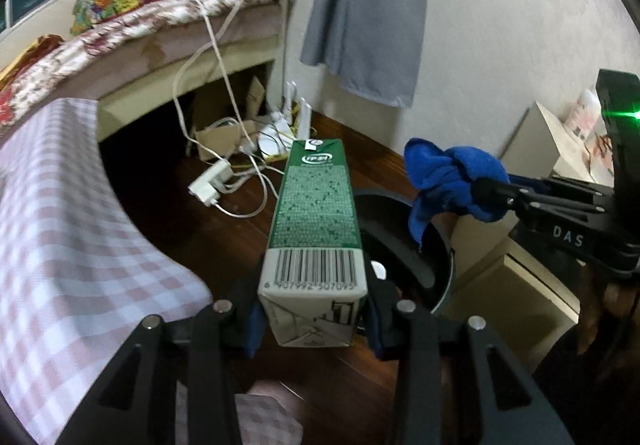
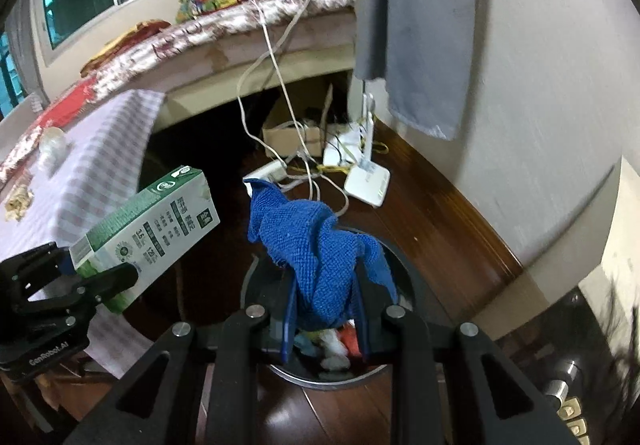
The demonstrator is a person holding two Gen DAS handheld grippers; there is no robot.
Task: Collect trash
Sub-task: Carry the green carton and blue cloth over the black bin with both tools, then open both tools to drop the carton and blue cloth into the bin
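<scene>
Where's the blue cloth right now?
The blue cloth is clamped in the right gripper, hanging directly above the round black trash bin on the wooden floor. The green milk carton in the left gripper is on its left.

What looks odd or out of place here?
The right gripper holds a blue cloth over the trash bin, odd as trash. On the floor by the bed, white cables lie tangled.
</scene>
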